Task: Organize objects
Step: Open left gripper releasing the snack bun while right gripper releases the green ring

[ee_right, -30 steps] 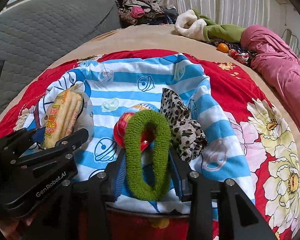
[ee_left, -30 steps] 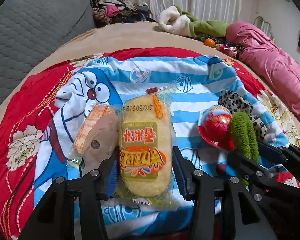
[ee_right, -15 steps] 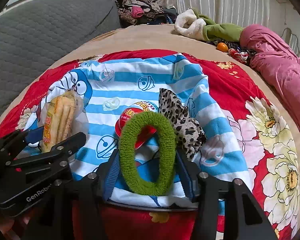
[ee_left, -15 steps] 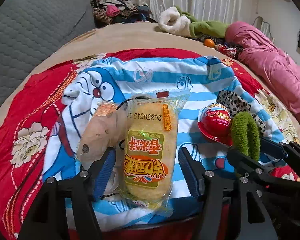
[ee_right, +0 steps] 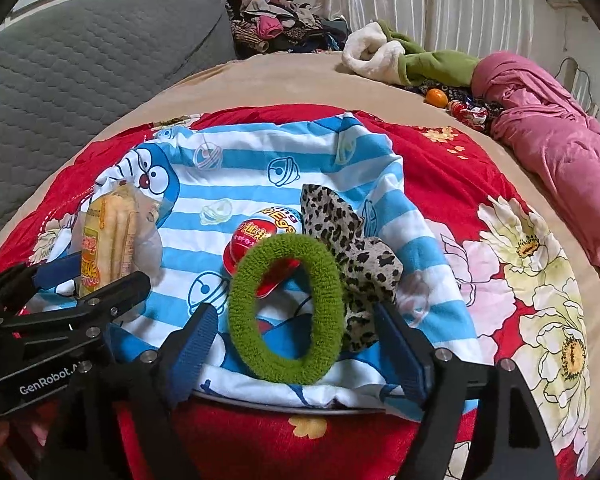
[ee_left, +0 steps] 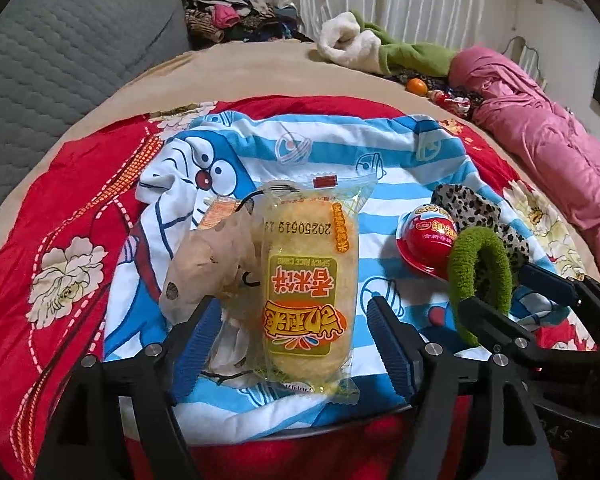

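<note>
A yellow rice-cracker packet (ee_left: 308,280) lies on the blue-striped cartoon cloth (ee_left: 332,148), between the fingers of my left gripper (ee_left: 292,336). The jaws are opening and the pads stand clear of the packet. A brown snack packet (ee_left: 204,268) leans against its left side. My right gripper (ee_right: 296,340) is also opening around a green fuzzy scrunchie (ee_right: 328,308), which rests on the cloth (ee_right: 260,152) free of the pads. Behind it sit a red egg toy (ee_right: 256,240) and a leopard scrunchie (ee_right: 340,232). The left gripper (ee_right: 96,276) shows at left beside the yellow packet (ee_right: 108,236).
The cloth lies over a red floral blanket (ee_right: 520,280) on a beige bed. A grey quilted cushion (ee_right: 80,68) is at the left, a pink quilt (ee_right: 560,136) at the right. At the far edge lie a green and white garment (ee_right: 400,56), an orange (ee_right: 436,97) and piled clothes (ee_right: 284,20).
Both grippers' jaws have spread wider. The yellow packet and the green scrunchie were let go, and the scrunchie has rounded out from a squeezed oval. Both views pulled back slightly.
</note>
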A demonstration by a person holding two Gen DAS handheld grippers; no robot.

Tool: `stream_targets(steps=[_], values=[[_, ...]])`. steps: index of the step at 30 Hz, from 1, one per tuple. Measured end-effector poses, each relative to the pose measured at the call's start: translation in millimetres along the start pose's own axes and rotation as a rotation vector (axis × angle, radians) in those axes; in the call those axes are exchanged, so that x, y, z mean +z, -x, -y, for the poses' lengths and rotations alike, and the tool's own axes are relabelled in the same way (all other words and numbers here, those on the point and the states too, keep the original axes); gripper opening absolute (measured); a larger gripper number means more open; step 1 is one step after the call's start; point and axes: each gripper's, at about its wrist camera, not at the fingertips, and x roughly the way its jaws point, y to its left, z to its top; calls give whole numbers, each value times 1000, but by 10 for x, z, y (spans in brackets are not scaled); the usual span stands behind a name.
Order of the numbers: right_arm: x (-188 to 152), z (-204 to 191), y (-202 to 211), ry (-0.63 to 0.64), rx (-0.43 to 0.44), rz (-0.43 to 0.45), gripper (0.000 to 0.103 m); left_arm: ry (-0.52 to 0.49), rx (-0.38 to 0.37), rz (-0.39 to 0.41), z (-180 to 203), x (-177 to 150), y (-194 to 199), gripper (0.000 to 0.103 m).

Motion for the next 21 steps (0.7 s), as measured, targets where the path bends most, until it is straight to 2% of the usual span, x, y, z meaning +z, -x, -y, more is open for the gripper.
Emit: stream_targets(steps=[12, 21], values=[[2, -61, 67, 15, -2, 9, 81, 2, 18, 7, -46, -13, 80, 80], [-32, -53, 142, 20, -25, 8, 92, 14, 2, 1, -74, -32, 166, 80]])
